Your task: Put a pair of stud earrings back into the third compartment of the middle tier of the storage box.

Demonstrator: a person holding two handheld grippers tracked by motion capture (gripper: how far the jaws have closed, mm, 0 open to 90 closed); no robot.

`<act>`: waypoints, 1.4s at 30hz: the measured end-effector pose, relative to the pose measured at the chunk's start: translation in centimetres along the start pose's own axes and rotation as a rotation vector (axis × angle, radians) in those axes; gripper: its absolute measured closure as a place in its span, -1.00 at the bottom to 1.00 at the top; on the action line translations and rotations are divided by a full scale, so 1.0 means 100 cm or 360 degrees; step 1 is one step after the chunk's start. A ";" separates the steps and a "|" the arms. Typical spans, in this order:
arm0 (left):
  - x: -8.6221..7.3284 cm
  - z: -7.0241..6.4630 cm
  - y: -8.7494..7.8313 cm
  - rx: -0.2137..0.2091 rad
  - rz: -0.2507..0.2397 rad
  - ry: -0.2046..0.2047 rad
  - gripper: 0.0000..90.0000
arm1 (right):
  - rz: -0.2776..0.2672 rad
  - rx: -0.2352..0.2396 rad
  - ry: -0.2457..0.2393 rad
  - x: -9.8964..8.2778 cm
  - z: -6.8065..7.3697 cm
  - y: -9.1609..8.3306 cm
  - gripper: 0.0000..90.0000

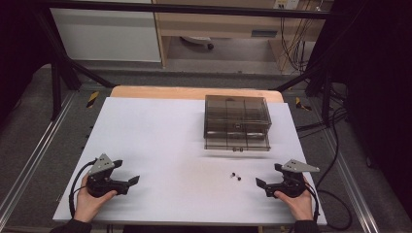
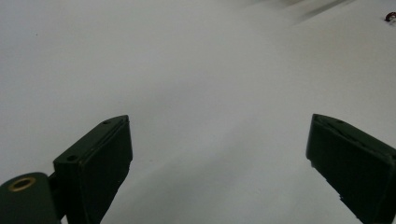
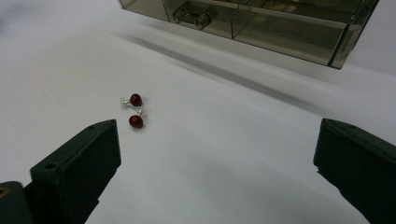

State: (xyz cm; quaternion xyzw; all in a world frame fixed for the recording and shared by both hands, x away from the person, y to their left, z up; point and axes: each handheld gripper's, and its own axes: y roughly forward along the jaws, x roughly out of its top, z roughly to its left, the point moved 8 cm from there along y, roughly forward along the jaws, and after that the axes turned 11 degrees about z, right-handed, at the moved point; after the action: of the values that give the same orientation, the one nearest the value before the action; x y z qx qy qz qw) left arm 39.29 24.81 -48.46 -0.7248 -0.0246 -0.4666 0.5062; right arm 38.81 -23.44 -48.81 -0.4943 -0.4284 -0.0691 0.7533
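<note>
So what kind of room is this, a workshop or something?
Probably a lab set up for recording: a white table inside a black frame, cables trailing across the floor, and a person holding a gripper in each hand.

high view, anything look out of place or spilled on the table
Two small red-headed studs lie loose on the white table, apart from the smoky plastic organizer box behind them. Nothing looks damaged.

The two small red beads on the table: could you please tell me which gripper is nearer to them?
Right. The right gripper sits just to the right of the red beads, open. The left gripper is far across the table to their left, also open.
</note>
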 end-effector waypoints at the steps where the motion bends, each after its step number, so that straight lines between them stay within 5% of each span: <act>1: 0.000 0.000 0.000 -0.0002 0.0001 -0.0001 -0.86 | 0.0003 -0.0005 -0.0002 0.000 0.000 0.000 -0.97; 27: -0.006 0.001 0.004 0.0024 0.0035 0.0005 -0.86 | 0.0059 0.0002 -0.0032 0.001 0.009 0.008 -0.96; 42: -0.007 0.002 0.004 0.0027 0.0033 0.0001 -0.86 | 0.0133 -0.0003 -0.0089 0.010 0.027 0.022 -0.92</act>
State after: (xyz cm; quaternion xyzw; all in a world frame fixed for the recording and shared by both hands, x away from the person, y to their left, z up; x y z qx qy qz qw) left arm 39.22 25.07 -49.22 -0.7205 -0.0208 -0.4615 0.5171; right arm 39.03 -19.80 -49.20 -0.5143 -0.4280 -0.0241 0.7428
